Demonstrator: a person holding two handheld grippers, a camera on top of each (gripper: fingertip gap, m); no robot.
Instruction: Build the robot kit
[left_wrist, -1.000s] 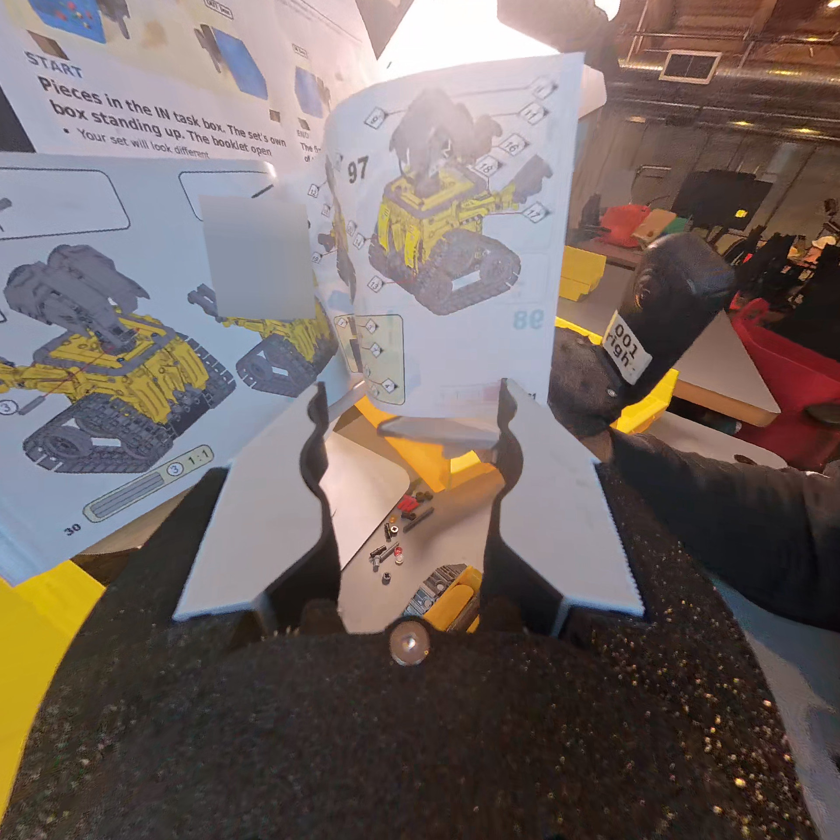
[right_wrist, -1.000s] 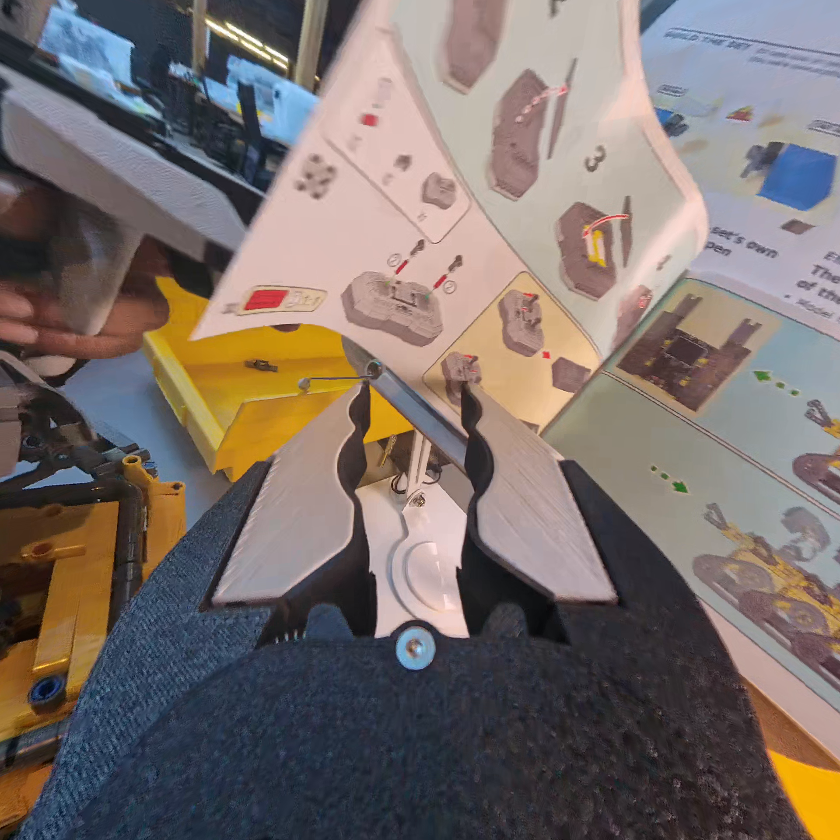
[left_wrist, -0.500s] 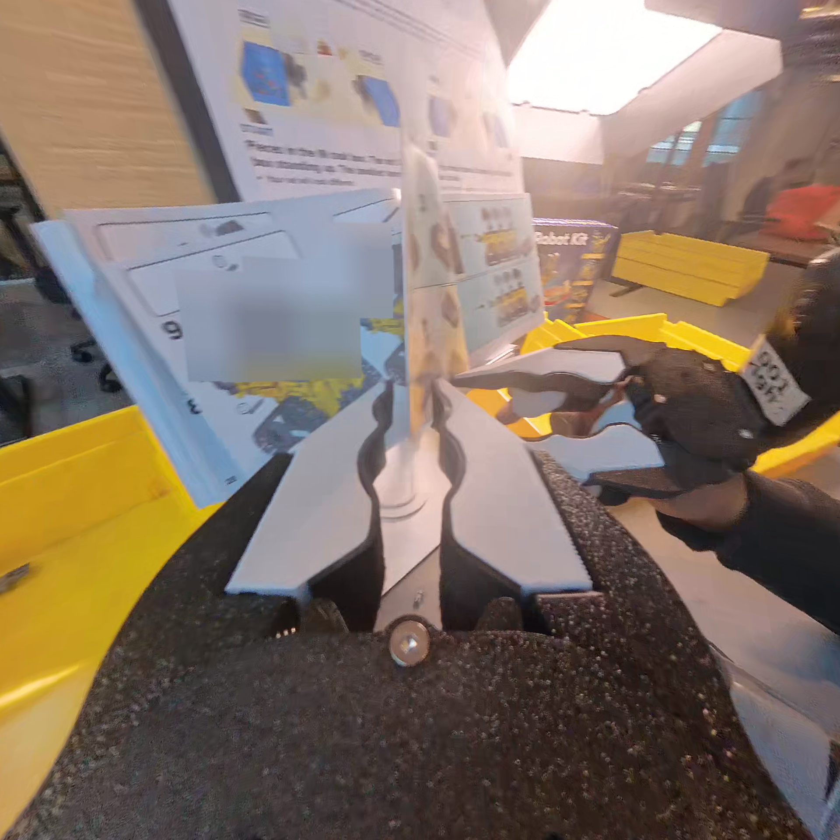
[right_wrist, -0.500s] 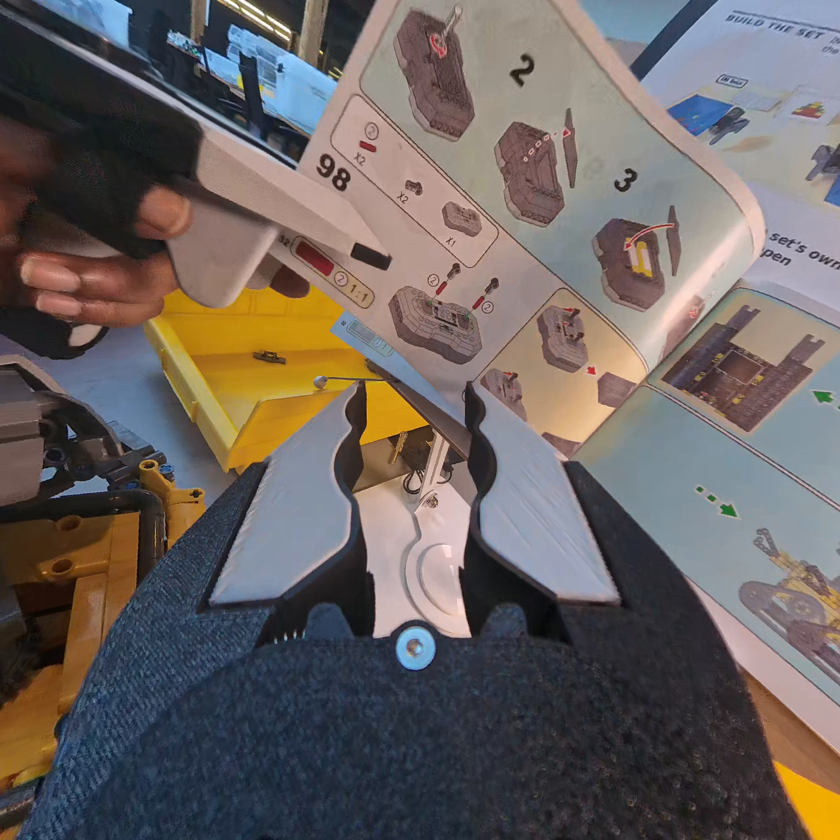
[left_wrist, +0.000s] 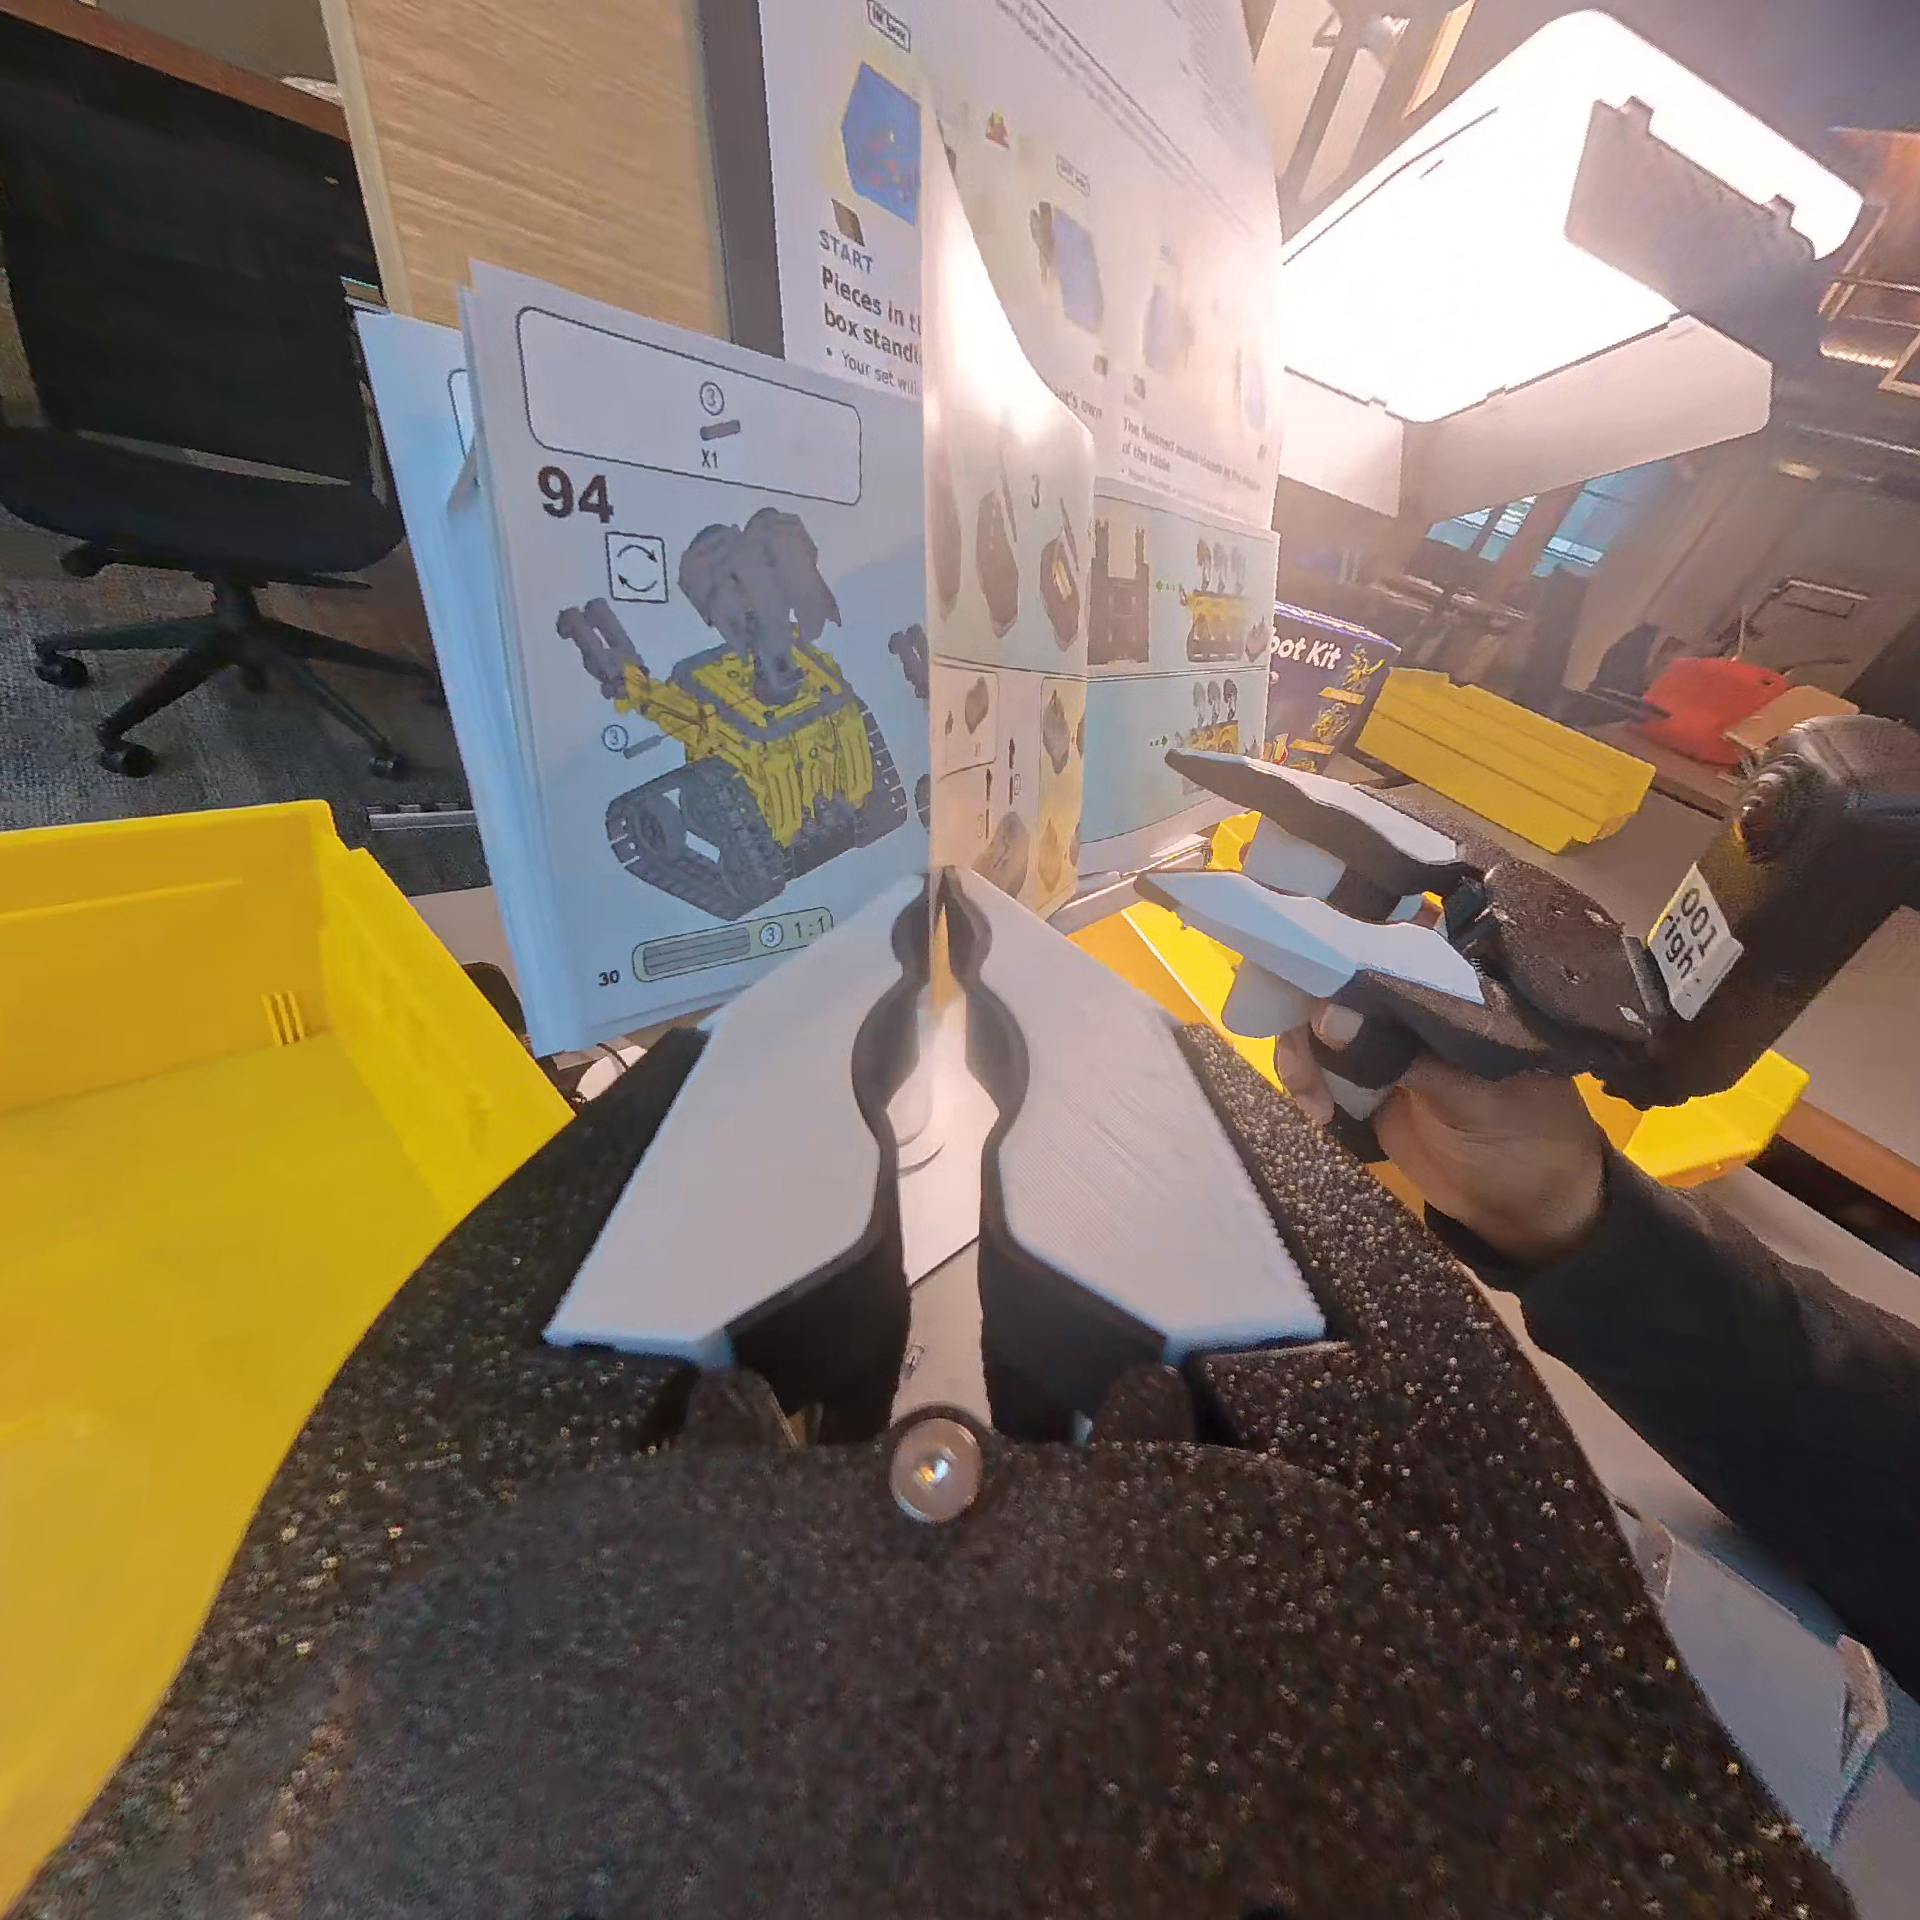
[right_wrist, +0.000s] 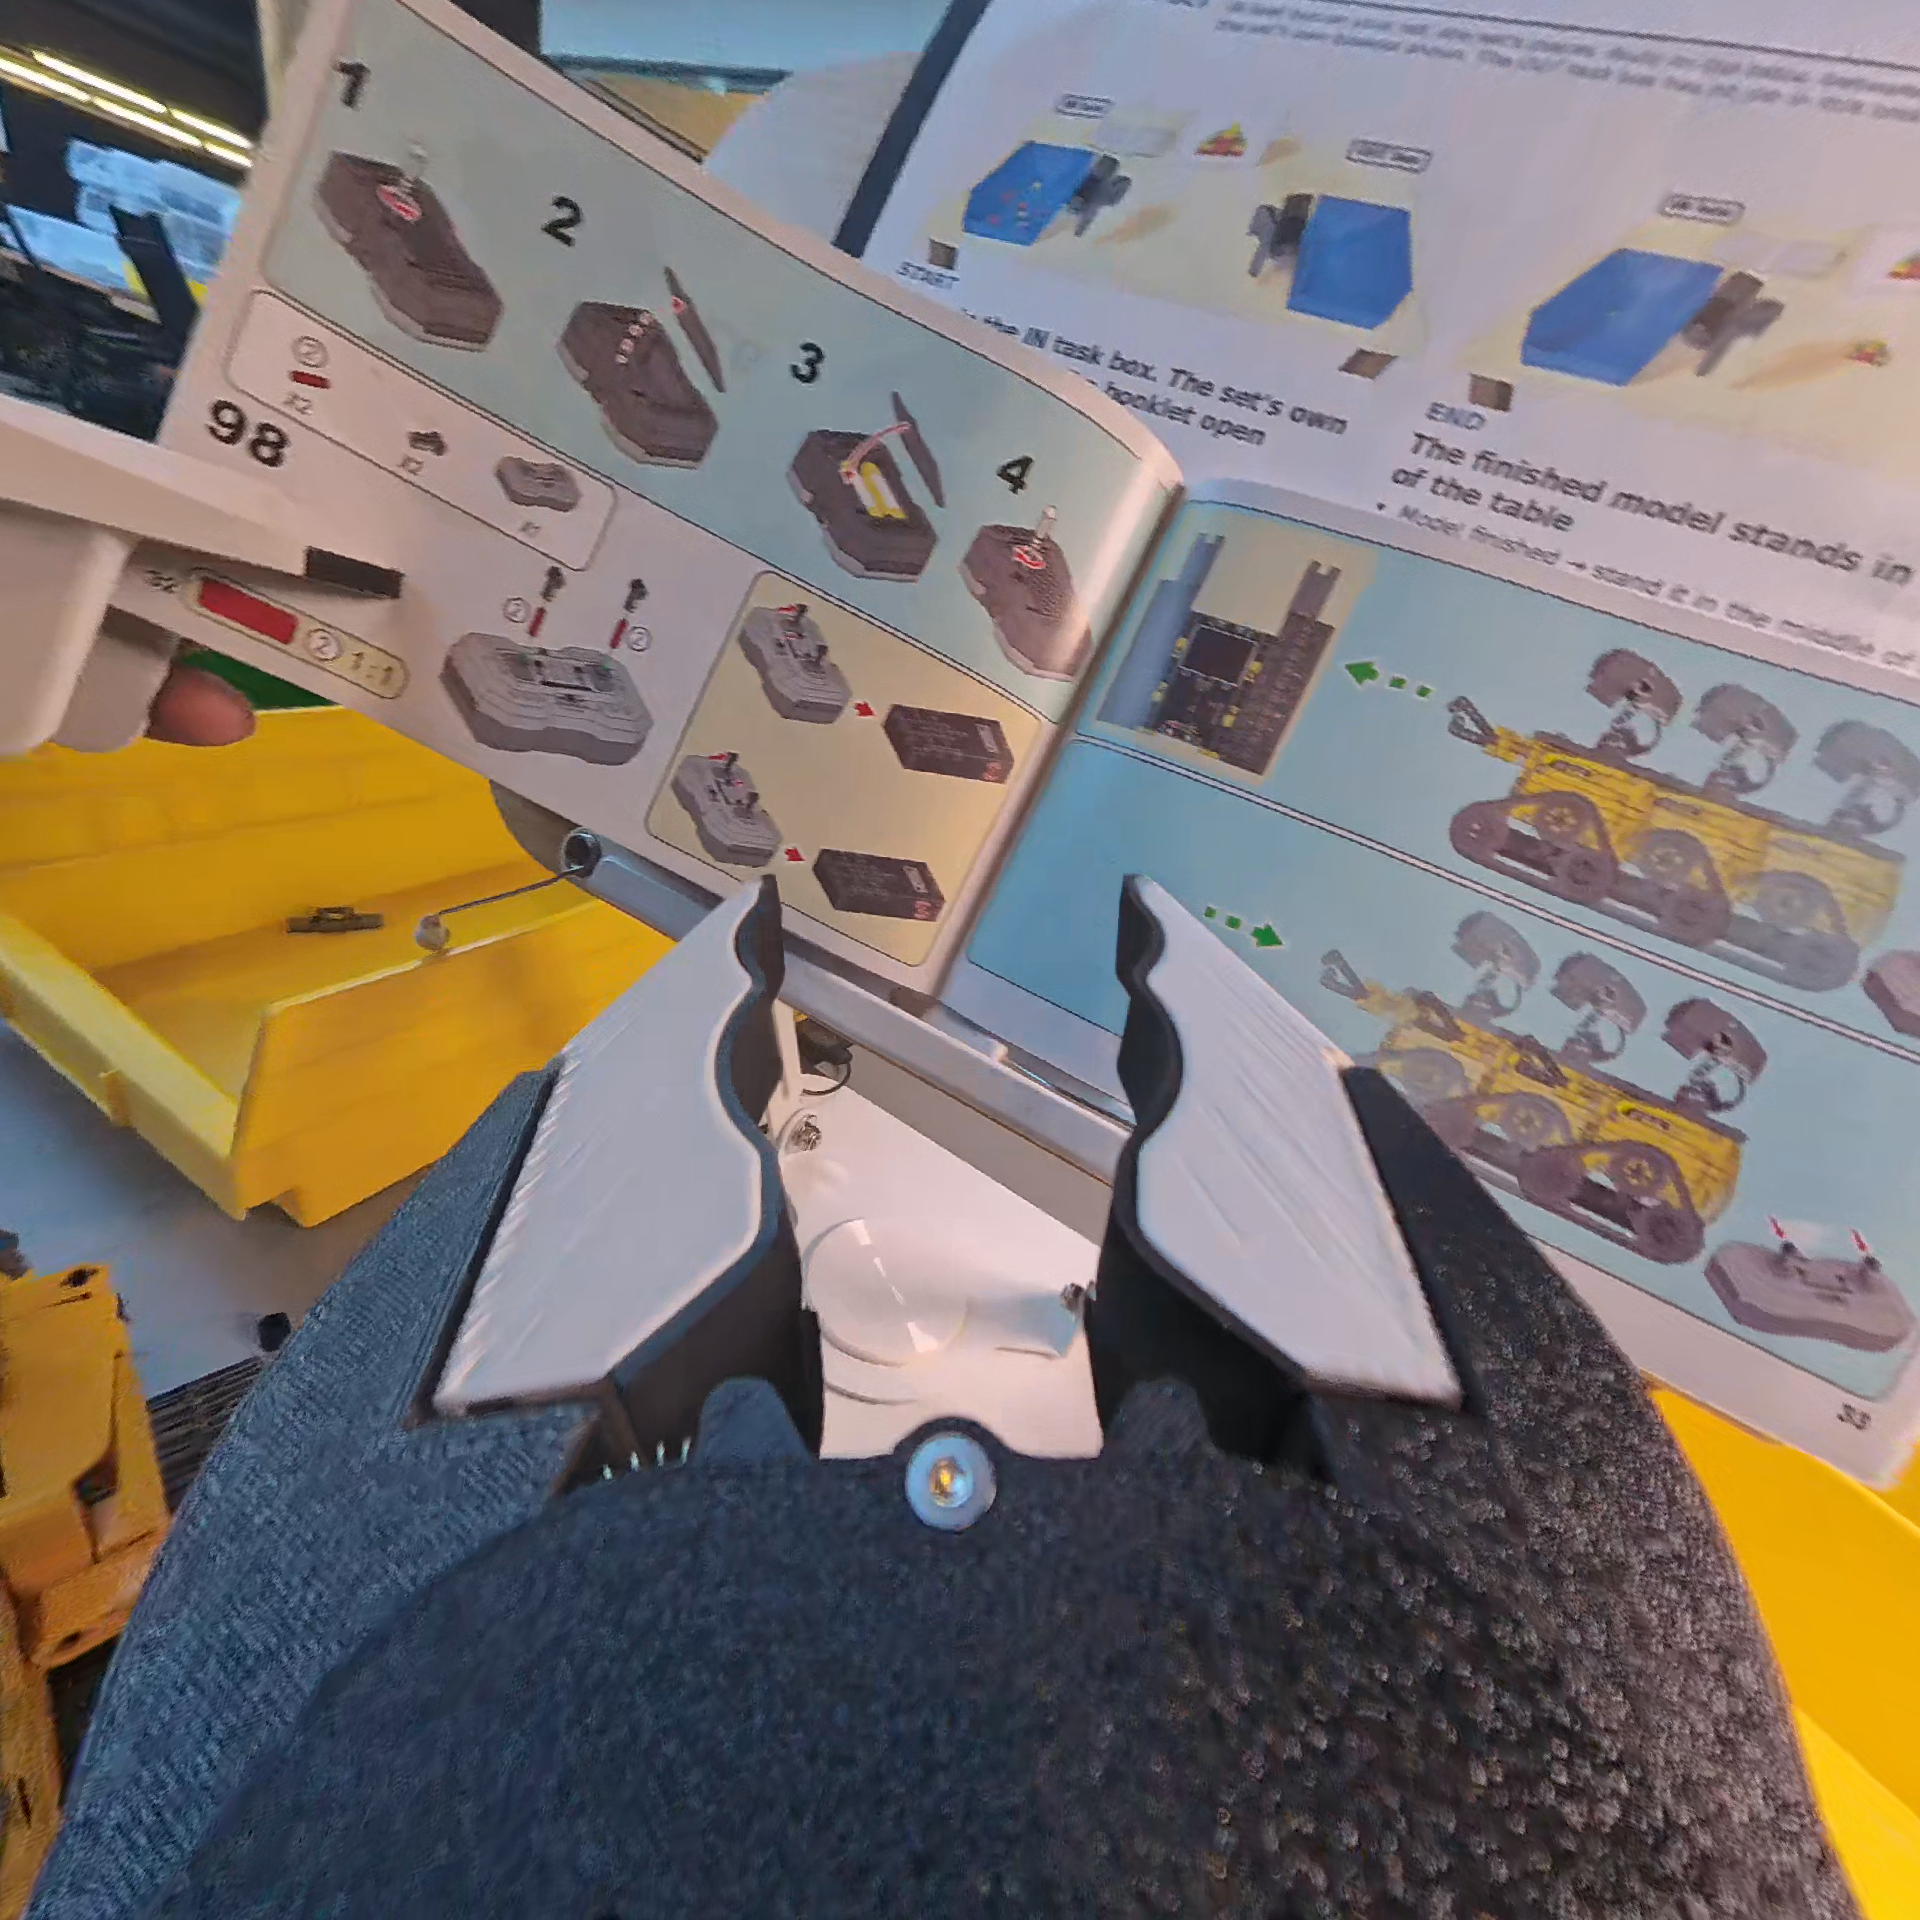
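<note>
A white printed instruction booklet (left_wrist: 717, 665) is standing open on a metal stand rail (right_wrist: 935, 1029), with a yellow plastic bin (left_wrist: 208, 1091) lying beside it. The left gripper (left_wrist: 943, 902) is pinching one upright glossy page (left_wrist: 997, 582) edge-on, fingers clenched on it. The right gripper (right_wrist: 945, 914) is hovering before the rail, jaws spread and empty.
</note>
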